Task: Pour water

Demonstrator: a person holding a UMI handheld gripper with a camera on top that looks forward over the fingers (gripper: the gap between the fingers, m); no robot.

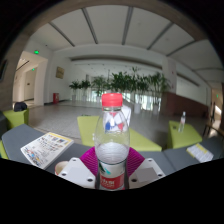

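Upright between the pink pads (88,157) of the hand-held gripper (112,172): a clear plastic water bottle (113,140) with a red cap (113,99) and a red label low on its body, pinched from both sides. Left of the bottle, lying flat on the desk (75,140), an open magazine (44,148). Behind the bottle, yellow-green seats (145,140). Right of the bottle, another sheet of paper (199,152) on a grey surface. Far beyond the bottle, a row of potted plants (125,84) along bright windows.

Table (150,140) (booklet (44,149), papers (202,152))
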